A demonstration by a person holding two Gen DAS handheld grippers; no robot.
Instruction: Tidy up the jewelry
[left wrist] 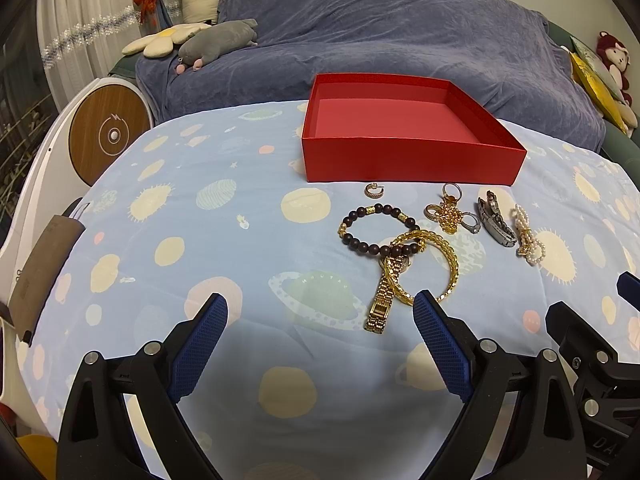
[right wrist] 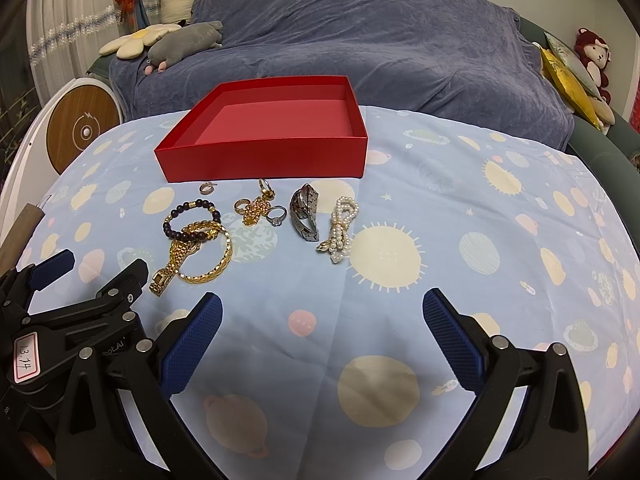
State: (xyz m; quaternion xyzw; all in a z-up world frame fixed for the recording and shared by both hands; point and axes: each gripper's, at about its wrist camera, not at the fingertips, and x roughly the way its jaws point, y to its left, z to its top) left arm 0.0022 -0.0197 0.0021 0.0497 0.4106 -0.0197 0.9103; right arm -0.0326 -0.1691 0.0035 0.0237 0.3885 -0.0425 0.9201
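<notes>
**Planet-print cloth, jewelry beside box**

Pale blue cloth [right wrist: 400,200] under shallow red cardboard box [right wrist: 264,160], holding nothing. Just before it: beaded bracelet [right wrist: 192,220], gold bangle [right wrist: 208,256], gold watch [left wrist: 384,296], pearl strand [right wrist: 340,224]. Left gripper [left wrist: 320,312] and right gripper [right wrist: 322,312] spread wide, grasping nothing.
</notes>
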